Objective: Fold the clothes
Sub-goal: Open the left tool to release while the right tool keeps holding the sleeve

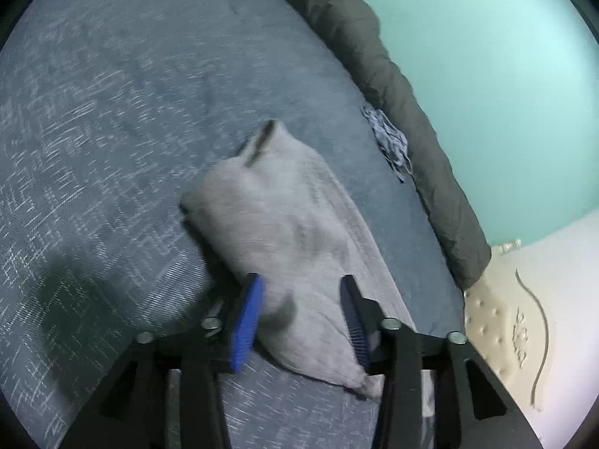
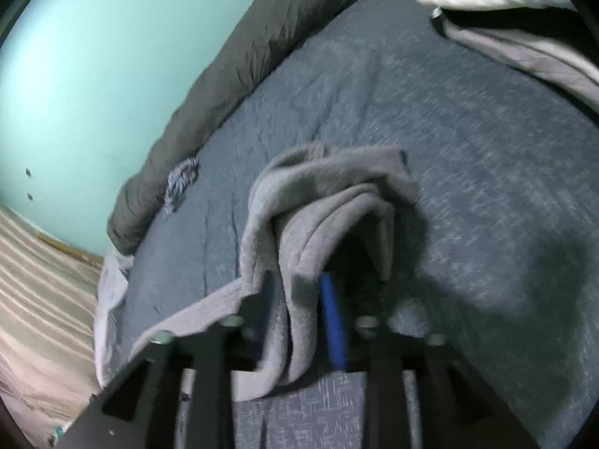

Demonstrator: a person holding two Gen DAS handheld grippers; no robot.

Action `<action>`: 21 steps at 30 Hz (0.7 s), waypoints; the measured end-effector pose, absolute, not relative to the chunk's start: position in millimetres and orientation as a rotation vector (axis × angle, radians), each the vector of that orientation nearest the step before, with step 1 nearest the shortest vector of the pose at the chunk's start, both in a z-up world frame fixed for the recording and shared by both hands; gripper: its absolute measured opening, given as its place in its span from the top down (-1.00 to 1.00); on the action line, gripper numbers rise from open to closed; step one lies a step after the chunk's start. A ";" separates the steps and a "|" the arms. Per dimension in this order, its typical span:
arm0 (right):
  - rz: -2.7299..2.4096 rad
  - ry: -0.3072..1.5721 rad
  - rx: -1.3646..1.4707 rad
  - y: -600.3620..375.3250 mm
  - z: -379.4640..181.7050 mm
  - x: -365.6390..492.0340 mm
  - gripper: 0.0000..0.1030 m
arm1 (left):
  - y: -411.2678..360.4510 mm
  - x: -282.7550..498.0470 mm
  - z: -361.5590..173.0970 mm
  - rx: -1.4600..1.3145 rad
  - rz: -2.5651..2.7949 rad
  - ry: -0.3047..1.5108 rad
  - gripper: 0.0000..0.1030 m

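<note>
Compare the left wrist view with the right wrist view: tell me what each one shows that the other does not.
Only the left wrist view shows the cream mattress corner. Only the right wrist view shows the black and white garment and the striped floor. Both show the grey garment, blue bedspread, dark rolled blanket and teal wall.

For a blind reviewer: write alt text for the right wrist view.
The right tongs pinch a bunched grey garment, lifting its folds above a blue bedspread. A dark rolled blanket lies along the bed's far edge by a turquoise wall.
</note>
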State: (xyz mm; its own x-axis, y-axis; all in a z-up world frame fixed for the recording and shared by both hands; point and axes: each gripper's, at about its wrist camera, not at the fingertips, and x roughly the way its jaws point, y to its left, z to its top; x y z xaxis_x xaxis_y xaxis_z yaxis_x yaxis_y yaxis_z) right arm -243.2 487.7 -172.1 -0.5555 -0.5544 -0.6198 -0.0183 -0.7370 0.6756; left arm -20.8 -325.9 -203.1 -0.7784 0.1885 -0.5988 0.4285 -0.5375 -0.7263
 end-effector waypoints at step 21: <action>-2.218 -1.224 1.263 507.4 -200.5 -306.8 -0.10 | -239.1 -112.1 -179.2 1.171 -2.671 1.180 0.05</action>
State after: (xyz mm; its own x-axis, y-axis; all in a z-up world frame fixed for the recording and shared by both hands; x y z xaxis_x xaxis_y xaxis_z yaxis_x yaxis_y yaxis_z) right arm -306.8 507.4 -200.5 -0.5636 -0.6161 -0.5503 -0.1370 -0.5872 0.7977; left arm -112.1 -239.1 -179.2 -0.7230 0.2825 -0.6304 0.2756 -0.7188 -0.6383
